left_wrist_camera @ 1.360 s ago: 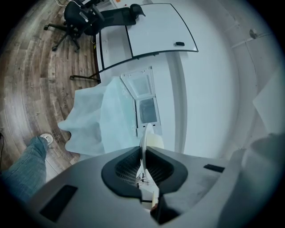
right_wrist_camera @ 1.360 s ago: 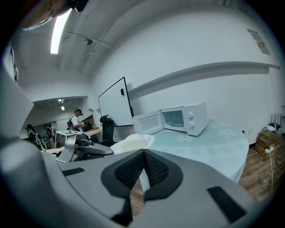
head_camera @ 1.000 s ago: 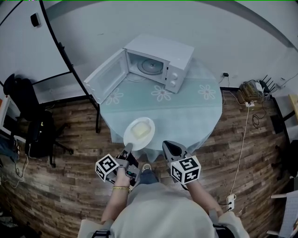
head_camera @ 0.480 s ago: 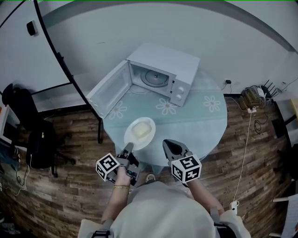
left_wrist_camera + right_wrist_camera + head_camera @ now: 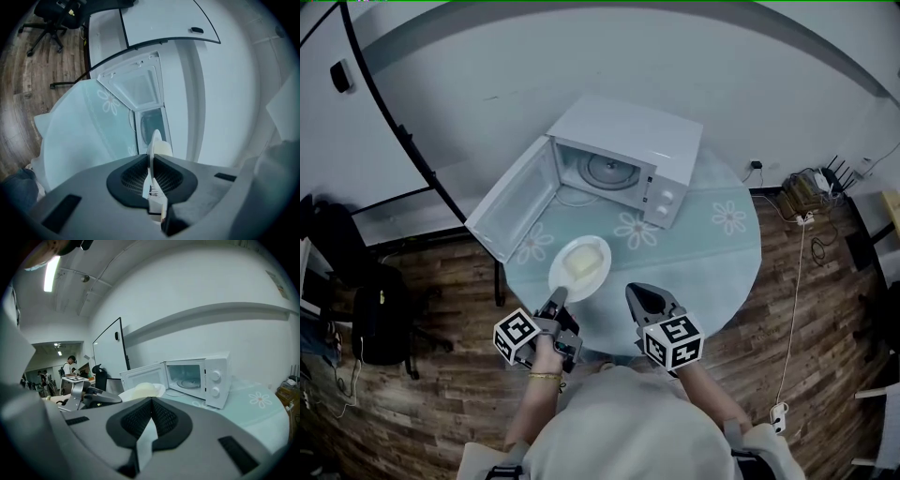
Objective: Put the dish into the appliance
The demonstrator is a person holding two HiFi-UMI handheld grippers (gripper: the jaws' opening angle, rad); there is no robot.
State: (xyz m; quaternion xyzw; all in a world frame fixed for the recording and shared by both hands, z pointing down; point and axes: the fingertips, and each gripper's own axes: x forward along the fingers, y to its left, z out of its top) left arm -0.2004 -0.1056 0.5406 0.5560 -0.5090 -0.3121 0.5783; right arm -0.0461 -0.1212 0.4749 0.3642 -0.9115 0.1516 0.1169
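The left gripper (image 5: 555, 300) is clamped on the near rim of the dish (image 5: 580, 265), its jaws nearly together with only the thin edge between them. The dish hangs out over the near side of the round table (image 5: 712, 253), well short of the microwave (image 5: 633, 141). The pale mound of food sits on top. The right gripper (image 5: 639, 295) is just beside it, jaws closed on nothing. The microwave door (image 5: 514, 202) stands wide open to the left. My worry is that one-sided pinch: with all the weight beyond the jaws, the dish could sag or twist and the food slide off. It could also clip the door or the cavity's lip going in.
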